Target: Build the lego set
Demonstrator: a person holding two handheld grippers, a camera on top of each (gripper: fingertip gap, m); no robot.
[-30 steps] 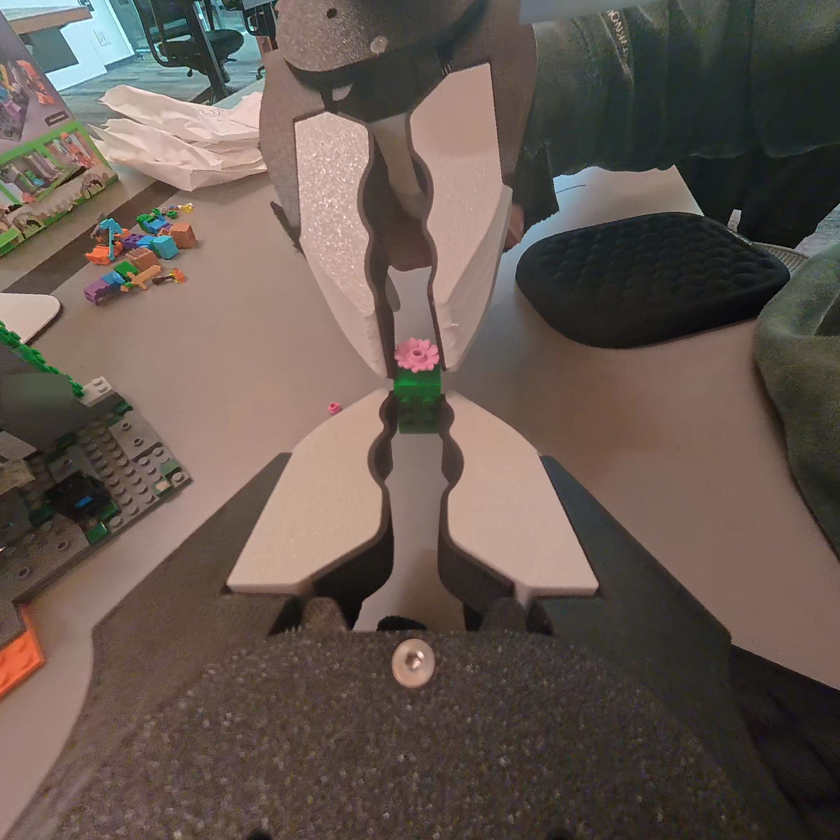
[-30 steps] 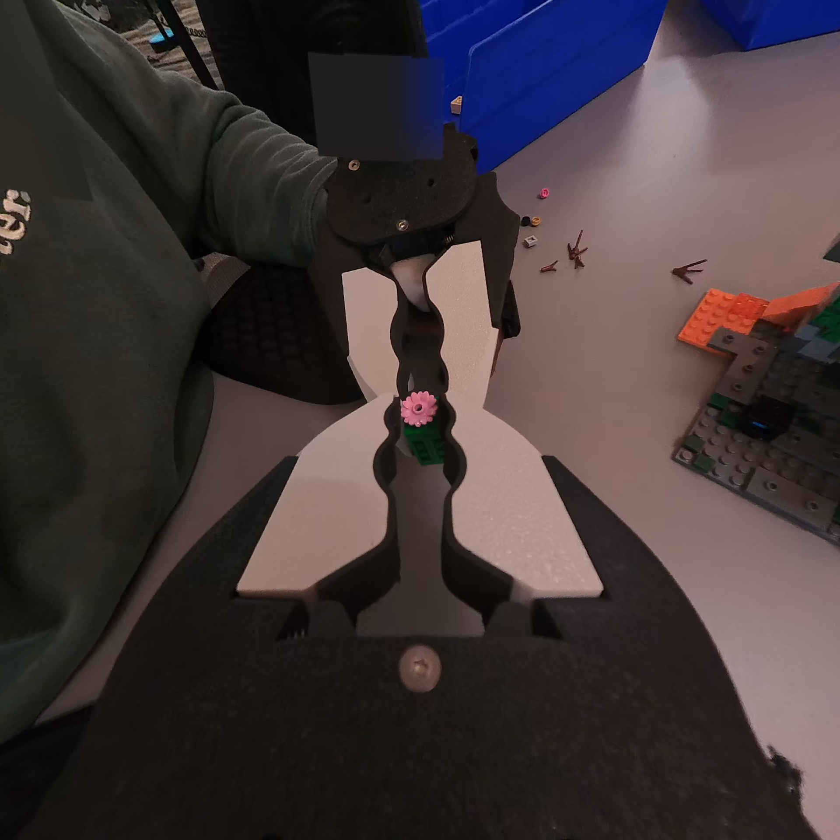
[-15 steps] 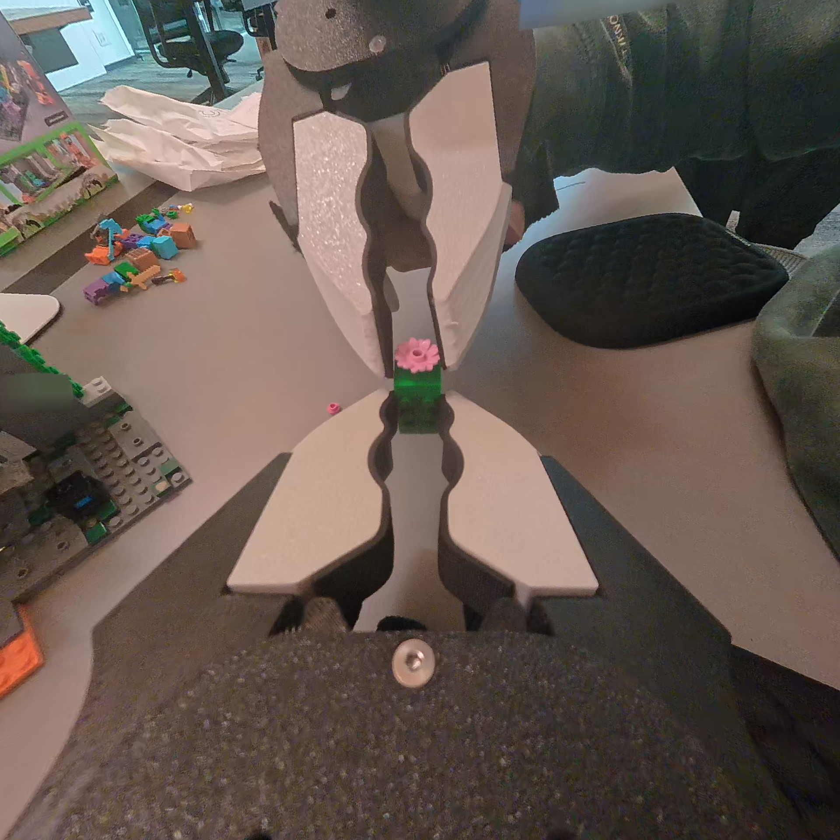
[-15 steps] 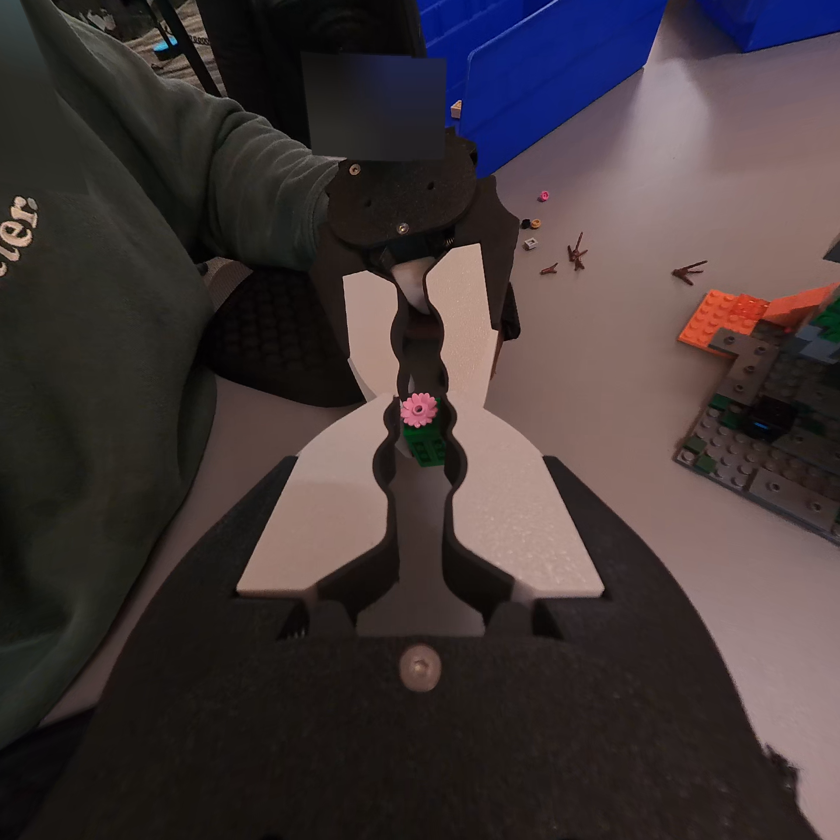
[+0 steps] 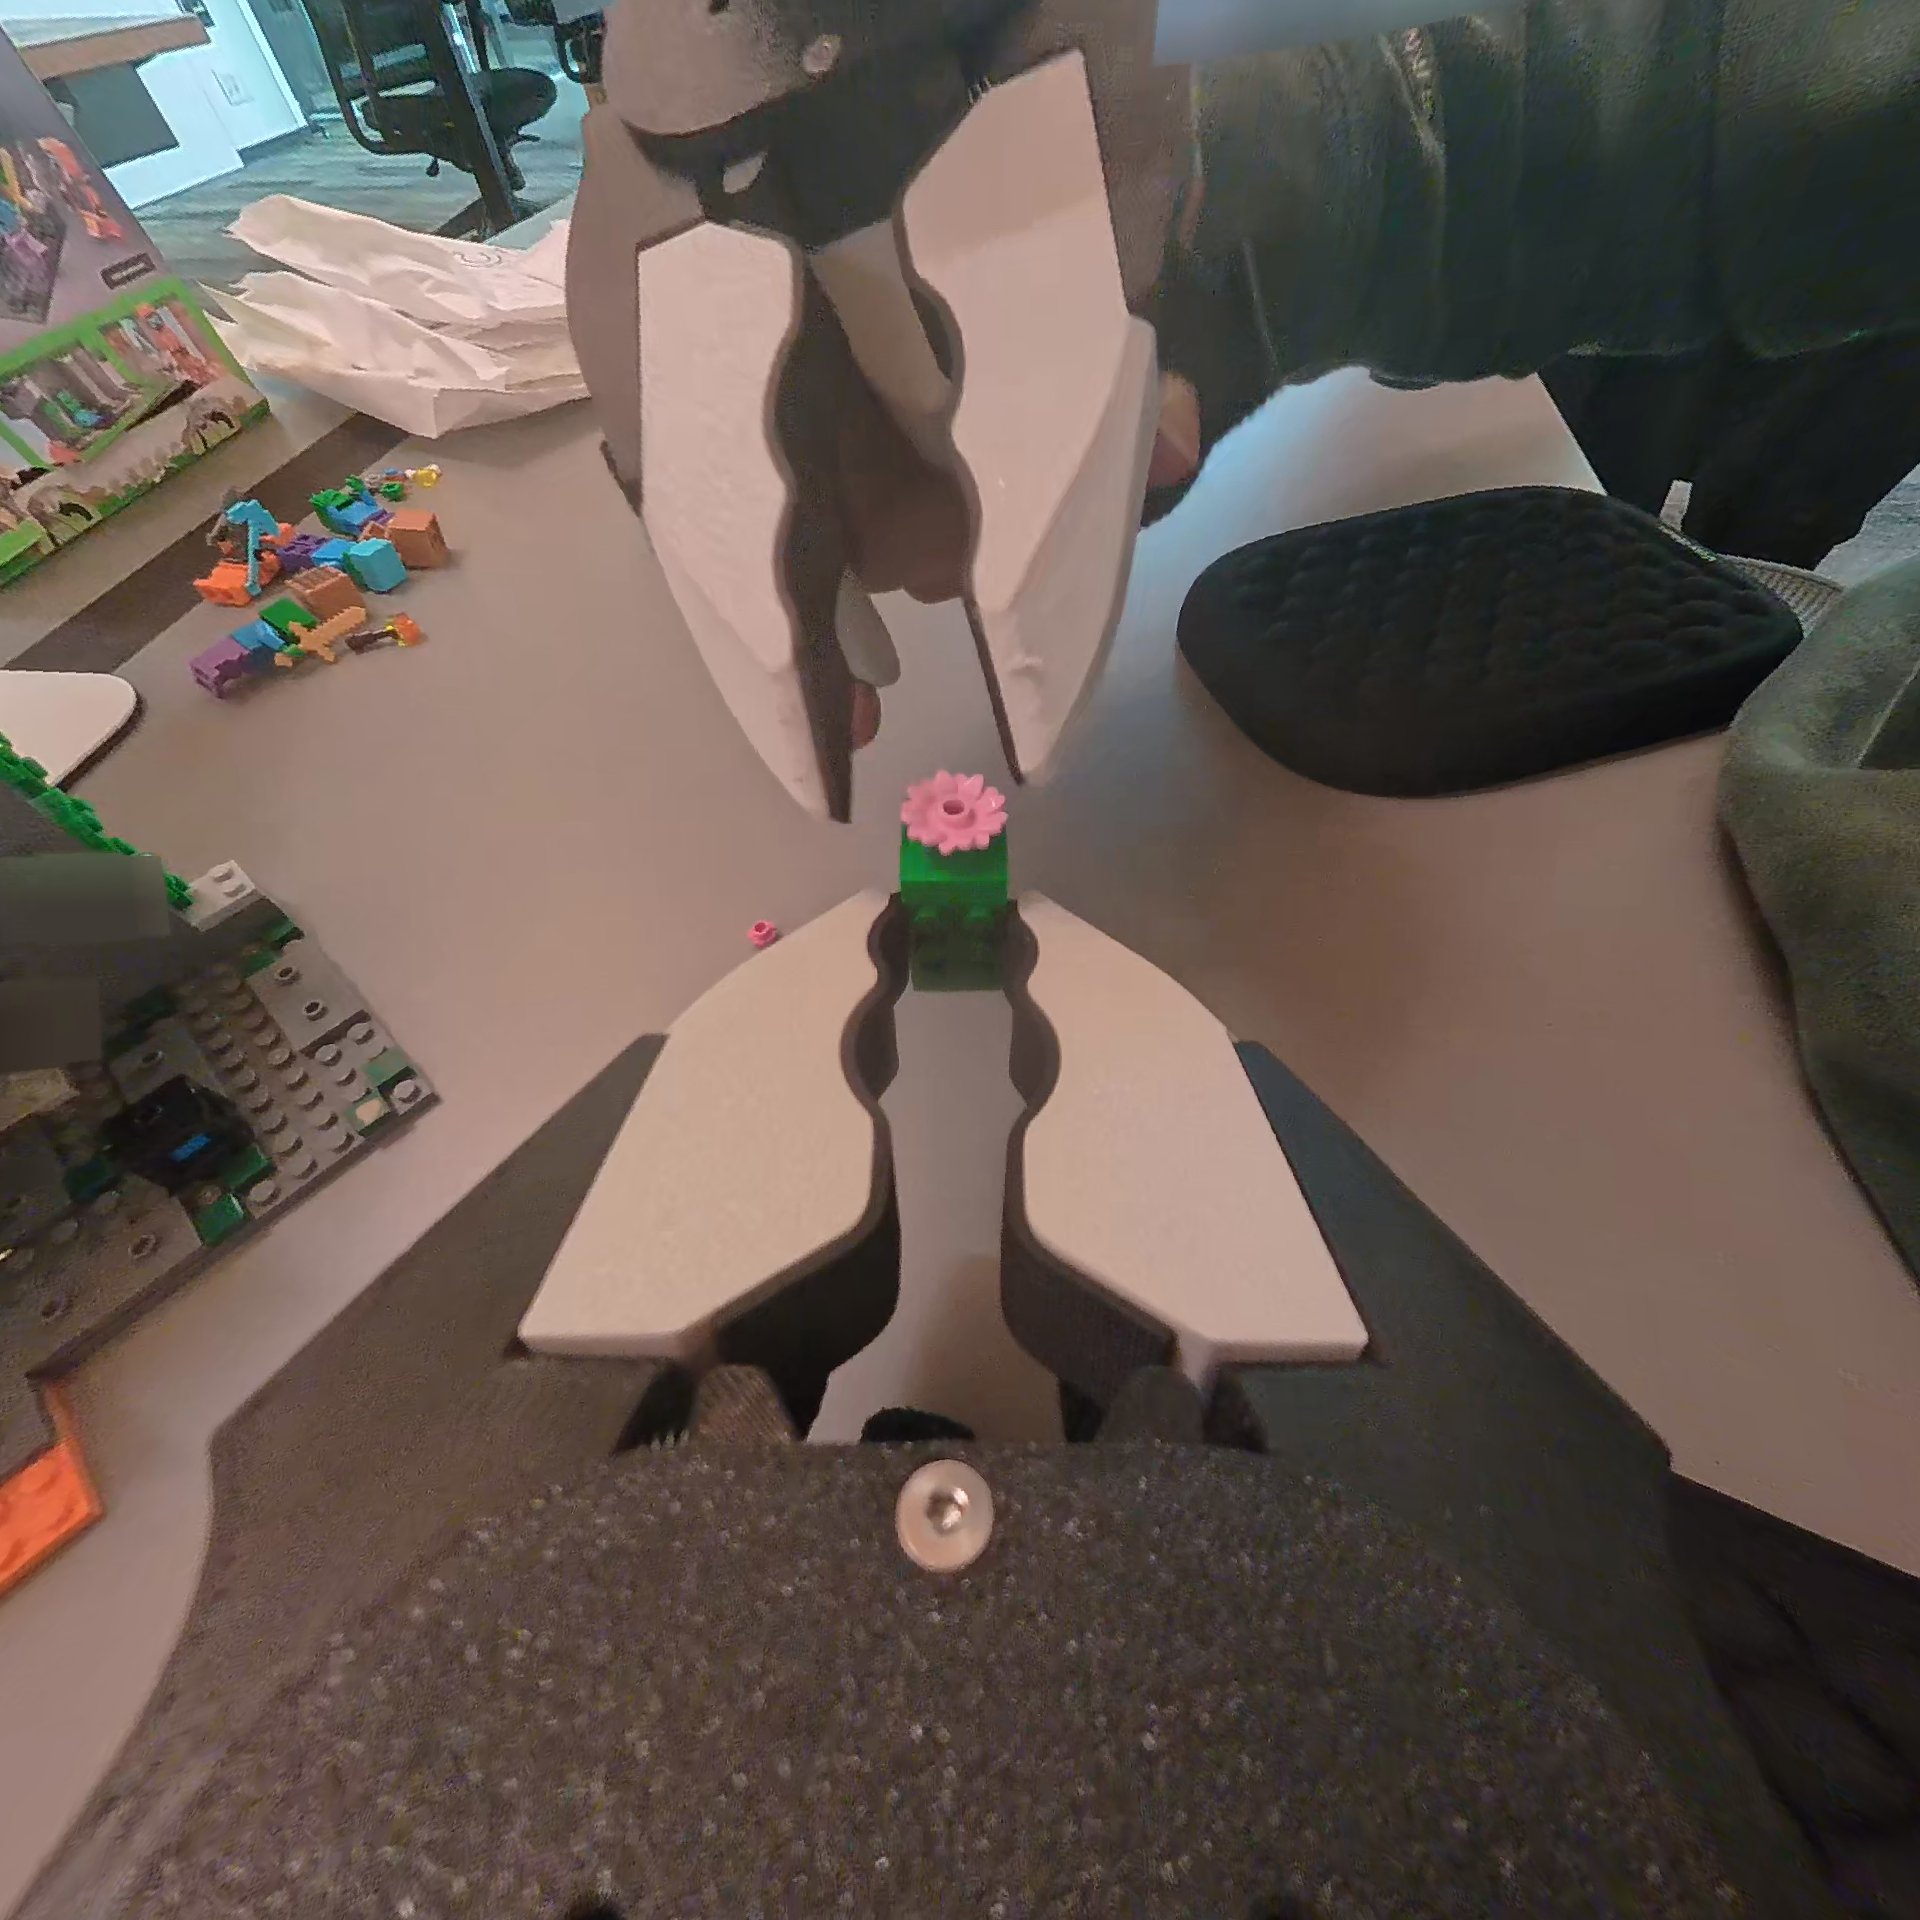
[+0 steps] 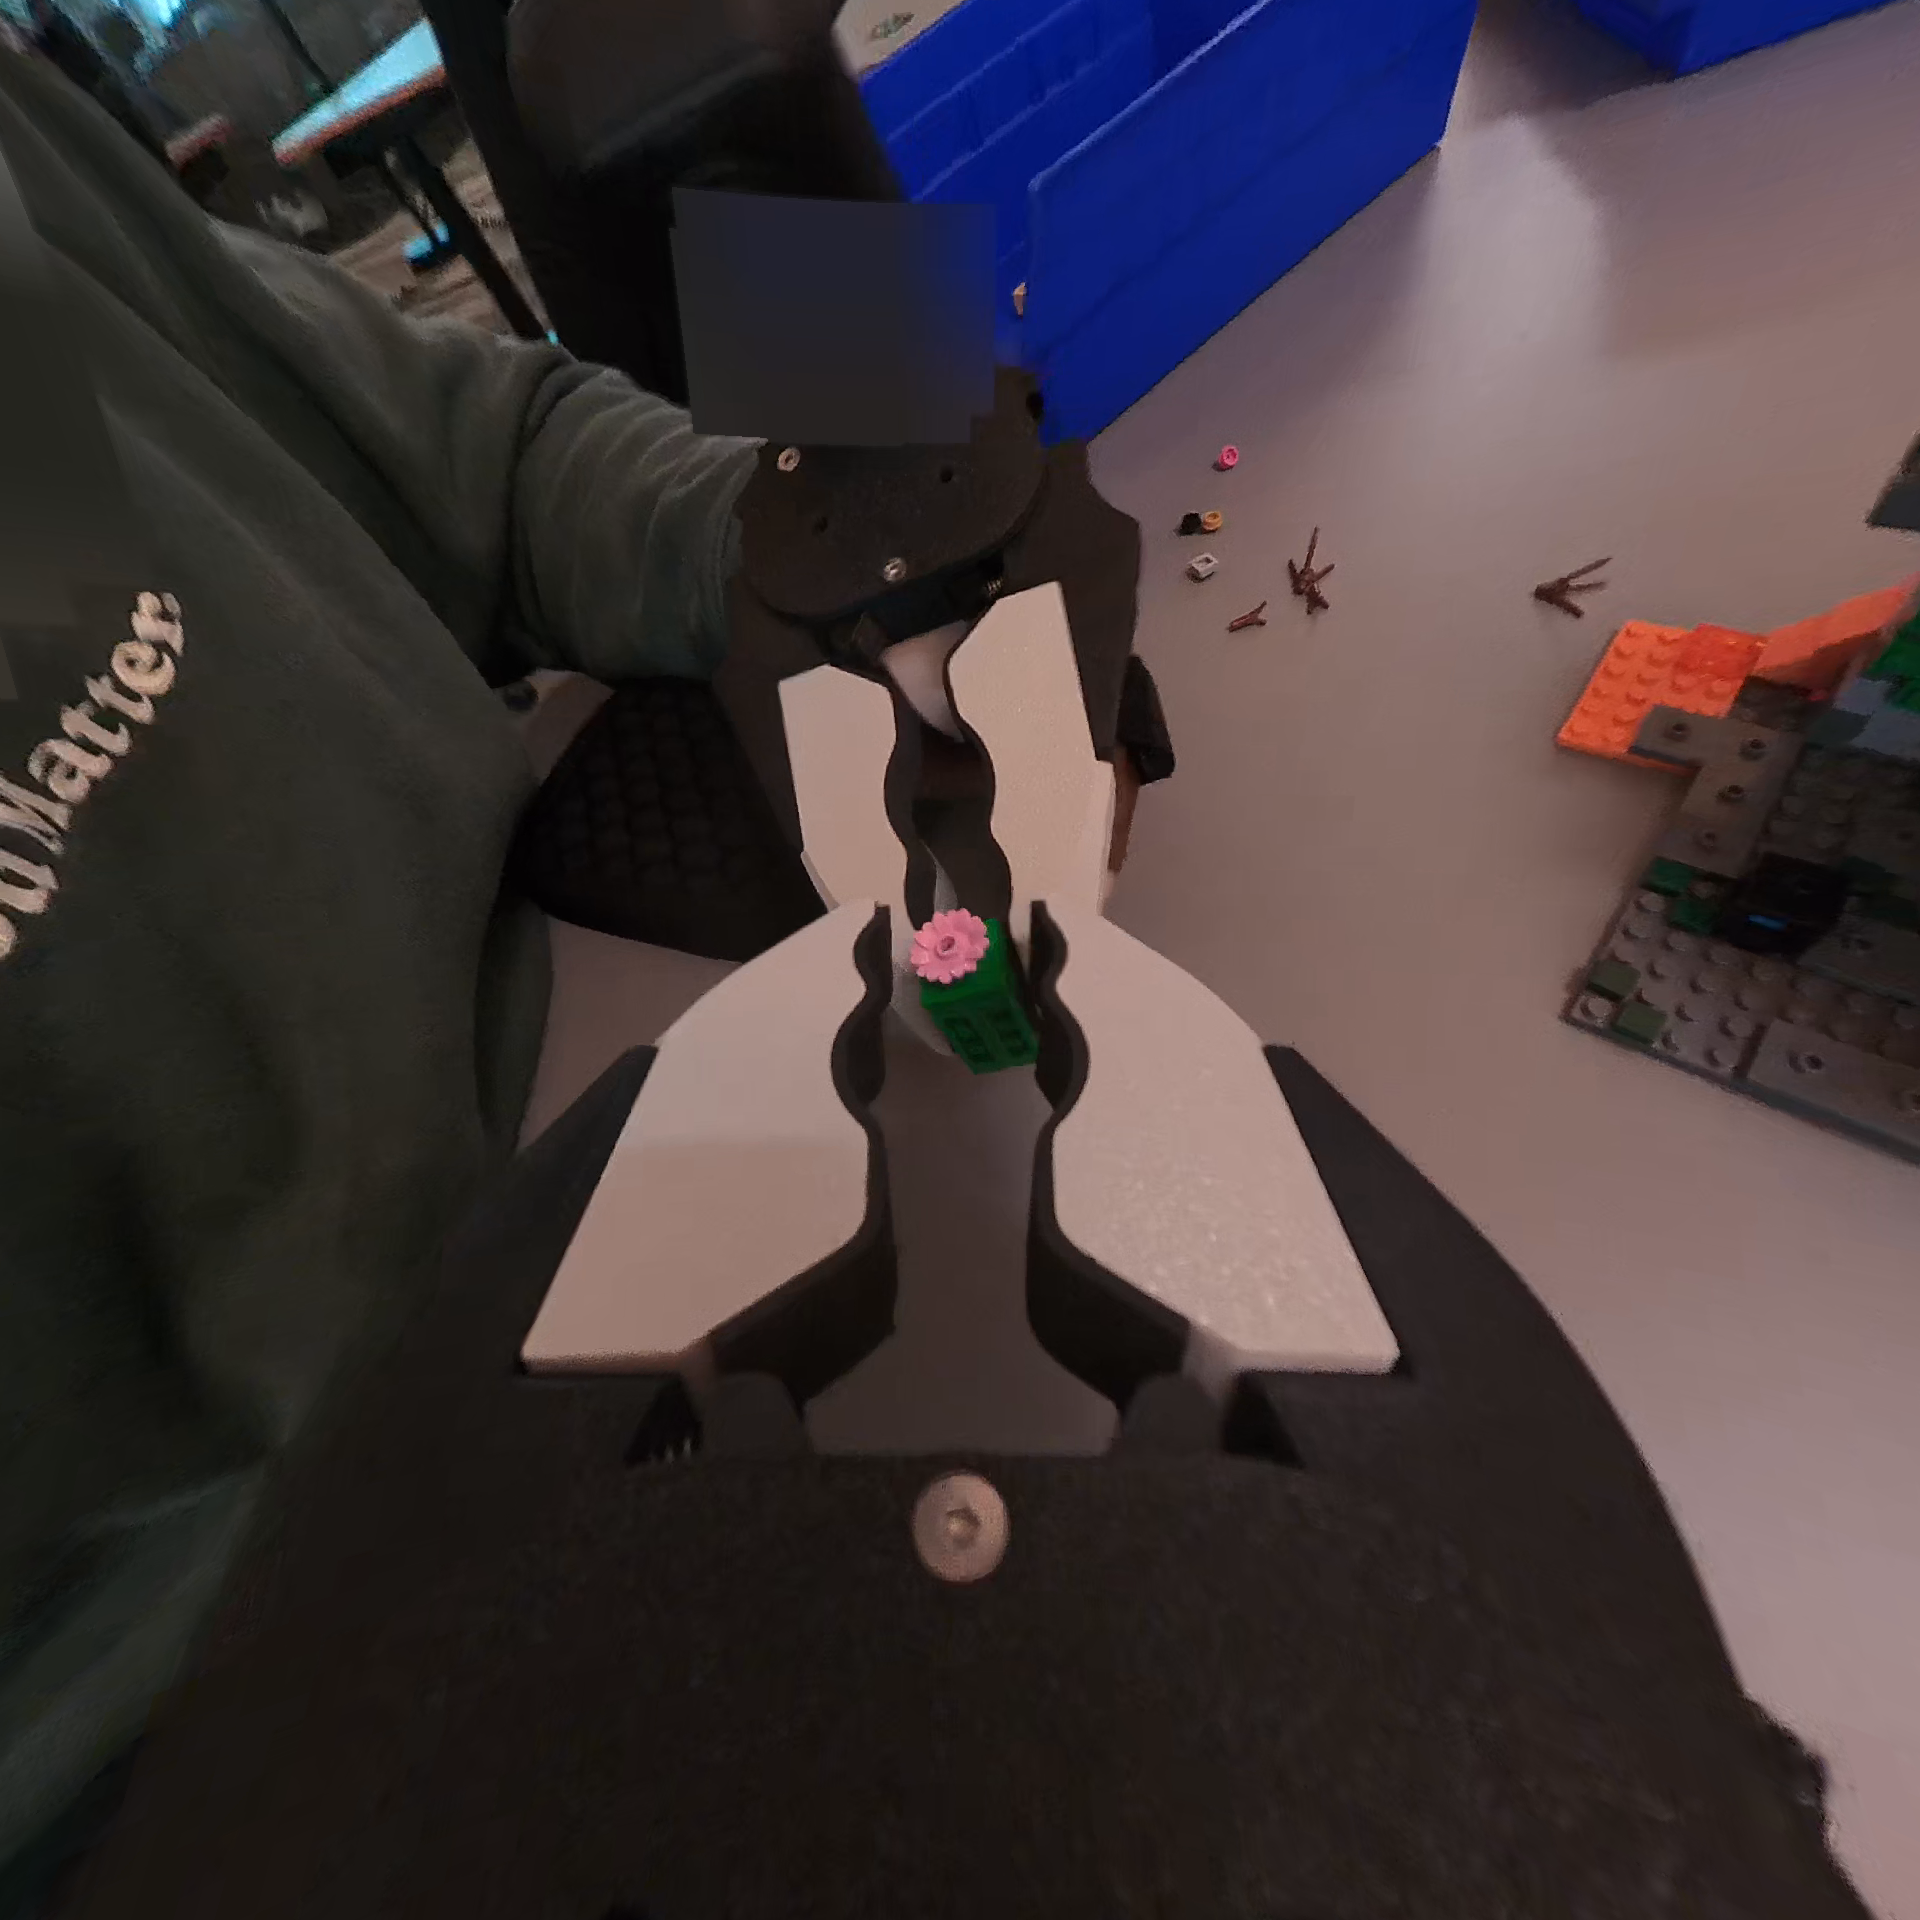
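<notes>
A green brick [image 5: 954, 925] with a pink flower piece [image 5: 954, 810] on top is pinched between the fingertips of my left gripper [image 5: 951, 914], which is shut on it above the table. My right gripper [image 5: 928, 798] faces it from the far side, open, with its tips just above and behind the flower and not touching it. In the right wrist view the green brick [image 6: 987, 1023] and flower [image 6: 949, 943] sit between the spread tips of my right gripper [image 6: 958, 920], close to the right finger. The left gripper [image 6: 961, 894] holds the brick from behind.
A partly built model on a grey baseplate [image 5: 301, 1081] lies at the left, also in the right wrist view [image 6: 1766, 997]. Loose coloured bricks [image 5: 322, 582], a tiny pink piece [image 5: 764, 933], a black mat [image 5: 1486, 634], the set's box [image 5: 94, 395], blue bins [image 6: 1195, 208] and brown twig pieces [image 6: 1309, 577] lie around. My left and right fingertips are right by each other.
My right gripper has opened and drawn back up off the pink flower. The flower stays on the green brick, which my left gripper still holds in the same place.
</notes>
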